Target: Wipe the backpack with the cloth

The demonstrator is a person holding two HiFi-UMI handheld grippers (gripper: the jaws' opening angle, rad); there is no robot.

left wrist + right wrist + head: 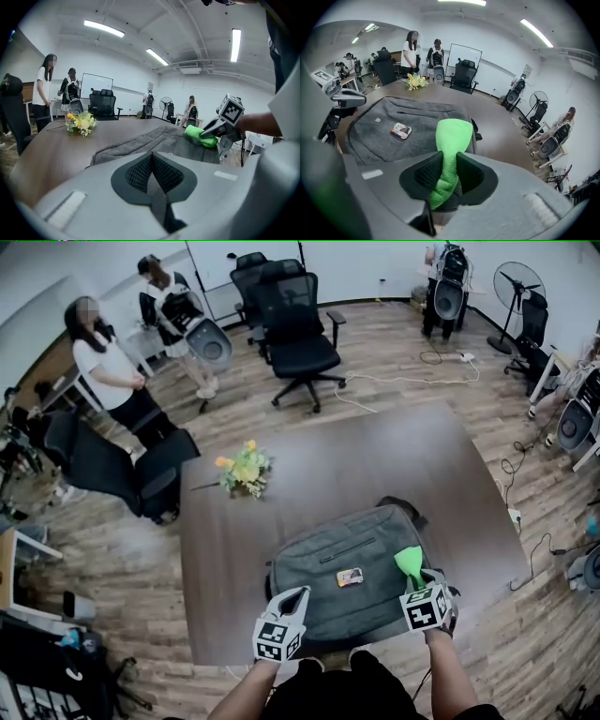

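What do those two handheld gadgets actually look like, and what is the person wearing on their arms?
The left gripper and right gripper are pale grey plastic shells with black, mesh-textured pads lining the jaws. Each carries a white cube printed with black square markers. The forearms are unsleeved.

grey backpack (352, 554) flat on dark table (375, 456), at near edge. right gripper (417, 589) over its right near part, green cloth (409, 563) sticking up from jaws. left gripper (292, 598) at backpack's near left edge. small card (350, 577) on backpack top. yellow flowers (244, 468) on table beyond, left. black office chair (298, 338) on floor past table.
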